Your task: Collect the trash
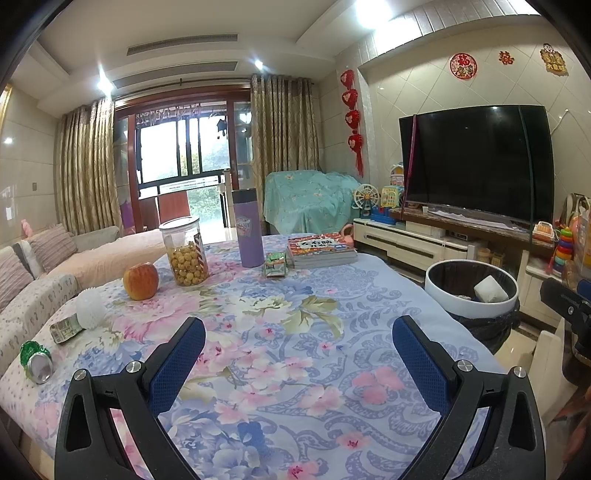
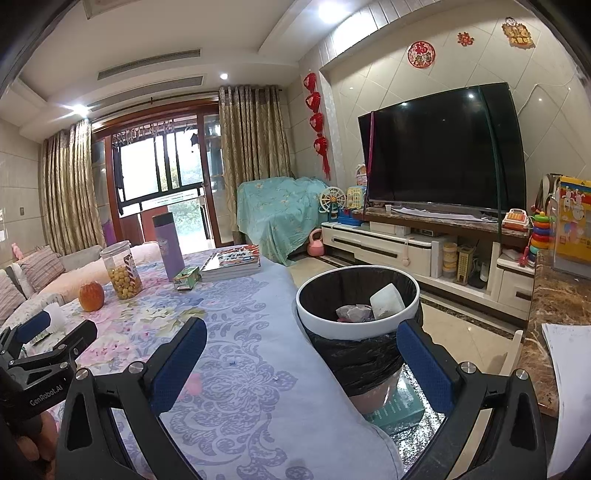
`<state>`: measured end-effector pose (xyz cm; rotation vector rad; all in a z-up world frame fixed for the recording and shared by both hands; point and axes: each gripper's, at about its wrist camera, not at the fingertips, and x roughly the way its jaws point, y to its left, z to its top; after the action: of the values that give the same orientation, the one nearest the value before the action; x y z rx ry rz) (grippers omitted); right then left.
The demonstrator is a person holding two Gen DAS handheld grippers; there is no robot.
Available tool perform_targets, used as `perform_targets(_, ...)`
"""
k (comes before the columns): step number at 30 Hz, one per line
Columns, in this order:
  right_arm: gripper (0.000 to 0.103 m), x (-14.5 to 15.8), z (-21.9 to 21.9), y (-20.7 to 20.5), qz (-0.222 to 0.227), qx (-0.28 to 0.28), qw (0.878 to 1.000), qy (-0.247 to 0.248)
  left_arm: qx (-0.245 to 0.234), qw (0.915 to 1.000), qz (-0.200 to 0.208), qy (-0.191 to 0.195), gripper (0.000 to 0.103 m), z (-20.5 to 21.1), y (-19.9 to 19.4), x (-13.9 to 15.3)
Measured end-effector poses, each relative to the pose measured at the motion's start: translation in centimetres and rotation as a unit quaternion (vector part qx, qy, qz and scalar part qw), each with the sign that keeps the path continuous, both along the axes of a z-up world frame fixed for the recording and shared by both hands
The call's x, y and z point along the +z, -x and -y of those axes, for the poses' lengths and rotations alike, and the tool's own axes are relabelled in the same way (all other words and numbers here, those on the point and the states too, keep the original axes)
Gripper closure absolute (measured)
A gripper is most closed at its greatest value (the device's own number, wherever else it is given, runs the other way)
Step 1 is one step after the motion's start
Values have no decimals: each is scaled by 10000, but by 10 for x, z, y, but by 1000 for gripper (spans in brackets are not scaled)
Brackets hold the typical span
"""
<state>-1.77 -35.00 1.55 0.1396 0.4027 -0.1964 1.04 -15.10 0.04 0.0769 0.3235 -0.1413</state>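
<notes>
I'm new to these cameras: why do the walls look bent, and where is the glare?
Both views are fisheye, so the TV and curtains bow; in the left wrist view the window is blown out white; in the right wrist view ceiling lights flare and reflect off the dark screen.

On the counter (image 1: 332,295): one apple (image 1: 140,281), one clear jar of yellow balls (image 1: 185,252), one purple flask (image 1: 248,228), one small green carton (image 1: 275,264), one stack of books (image 1: 321,250), one white bumpy ball (image 1: 89,303), one crushed wrapper (image 1: 66,328) and one crushed green can (image 1: 36,362). Beside it stands one trash bin (image 1: 469,306), holding one white cup (image 1: 490,289). Two tools show: left (image 1: 298,356) and right (image 2: 303,358).
</notes>
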Motion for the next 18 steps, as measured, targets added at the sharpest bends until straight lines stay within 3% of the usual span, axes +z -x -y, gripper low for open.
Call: perform_targets(18,0,1,-3,0,4,11,10000,-21,-15,10000,-17,2,0,-1,-1,-2)
